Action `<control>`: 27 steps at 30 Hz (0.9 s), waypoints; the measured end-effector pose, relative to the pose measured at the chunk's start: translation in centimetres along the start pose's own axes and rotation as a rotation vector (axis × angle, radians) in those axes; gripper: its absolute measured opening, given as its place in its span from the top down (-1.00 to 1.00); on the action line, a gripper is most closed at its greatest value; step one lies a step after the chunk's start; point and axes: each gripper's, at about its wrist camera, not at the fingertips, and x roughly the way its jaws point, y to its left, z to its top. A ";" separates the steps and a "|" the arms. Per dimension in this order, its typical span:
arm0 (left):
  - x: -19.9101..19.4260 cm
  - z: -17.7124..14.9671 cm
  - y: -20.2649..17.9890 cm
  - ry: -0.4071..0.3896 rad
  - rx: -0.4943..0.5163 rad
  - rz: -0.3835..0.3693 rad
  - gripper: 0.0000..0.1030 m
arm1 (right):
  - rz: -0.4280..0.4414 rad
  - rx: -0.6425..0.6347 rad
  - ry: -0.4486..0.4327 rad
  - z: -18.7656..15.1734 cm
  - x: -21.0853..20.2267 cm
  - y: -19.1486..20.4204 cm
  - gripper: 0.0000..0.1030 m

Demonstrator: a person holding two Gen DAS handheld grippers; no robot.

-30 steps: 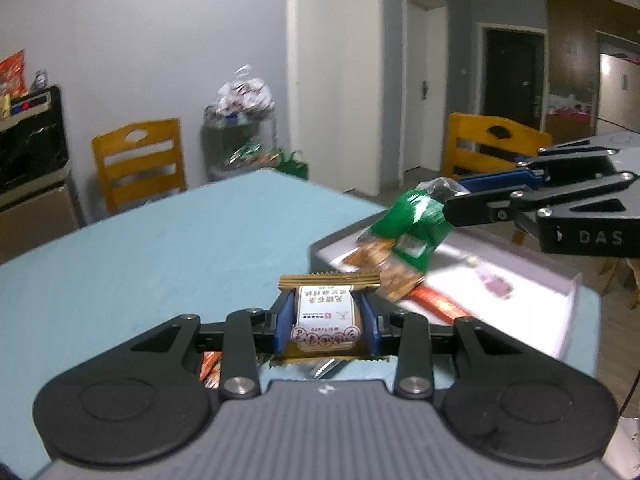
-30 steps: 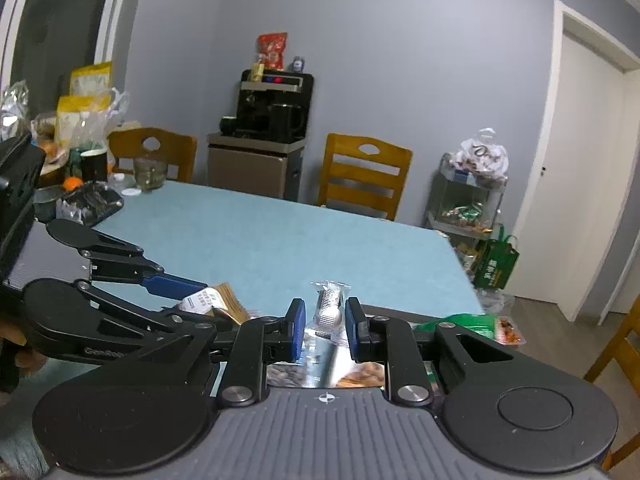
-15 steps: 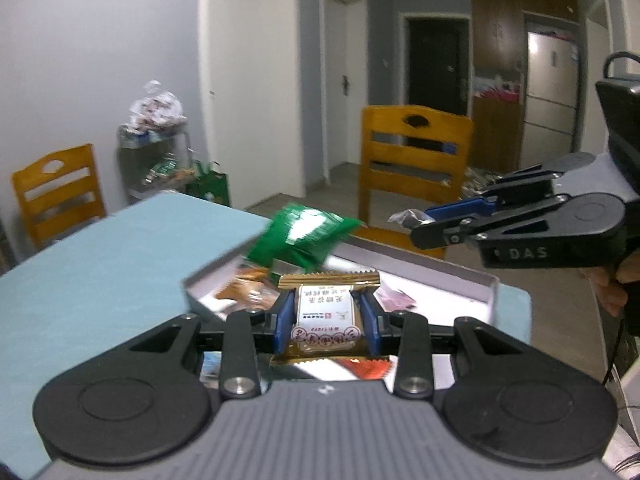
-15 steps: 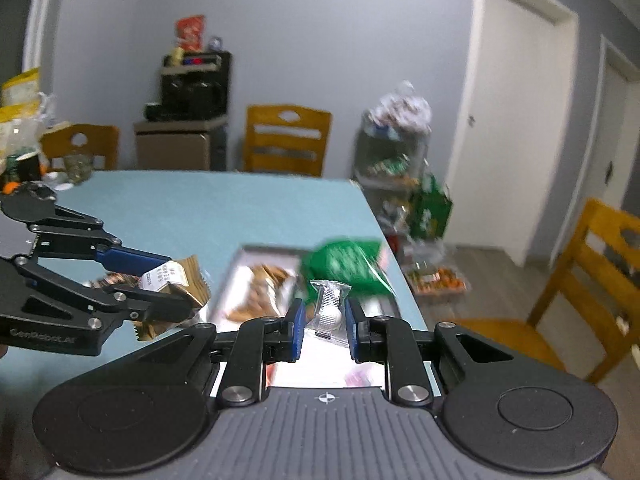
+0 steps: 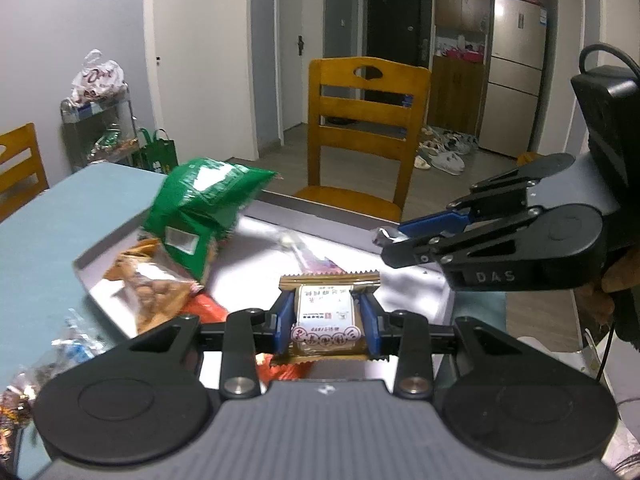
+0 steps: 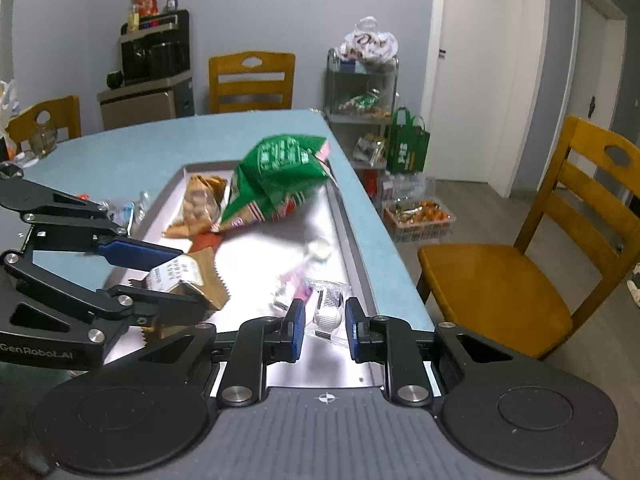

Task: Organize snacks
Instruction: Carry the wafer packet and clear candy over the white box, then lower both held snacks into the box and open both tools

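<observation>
L gripper [image 5: 327, 322] sits bottom centre of the left wrist view, its blue fingers [image 5: 285, 320] closed on a gold-wrapped snack bar [image 5: 329, 316] w/ a white label; the bar is held off the tray, lower centre of frame. In the right wrist view the same gripper comes in from the left edge, bar [image 6: 188, 278] pinched between the fingers above the tray's left half.

R gripper [image 6: 323, 322] is bottom centre of the right wrist view, fingers [image 6: 297, 330] spread a little. A small clear-wrapped candy [image 6: 329, 310] shows between them, over the tray's near end; can't tell if the pads actually touch it, there's a gap each side. In the left wrist view the R gripper [image 5: 390, 240] enters from the right edge, a bit of silvery wrapper at its tips.

Metal tray [image 6: 352, 248] lies on the blue desk [image 6: 132, 152], mid-frame, near the desk's right edge. In it: green snack bag [image 6: 276, 176] at upper centre, blurred; a bag of brown nuts/crackers [image 6: 196, 204] just left of it; a red packet [image 6: 204, 242] under both; a pinkish wrapper [image 6: 296, 284] near centre, blurry.

Wooden chair [image 6: 532, 264] stands right of the desk.
</observation>
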 end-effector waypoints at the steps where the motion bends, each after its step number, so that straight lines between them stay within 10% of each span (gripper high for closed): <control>1: 0.4 0.0 -0.2 0.002 0.003 -0.008 0.34 | 0.002 0.001 0.004 -0.1 0.1 -0.2 0.55; 27: 3.6 -0.4 -0.7 0.067 0.020 -0.059 0.34 | 0.048 -0.009 0.032 -0.8 0.5 -1.2 0.55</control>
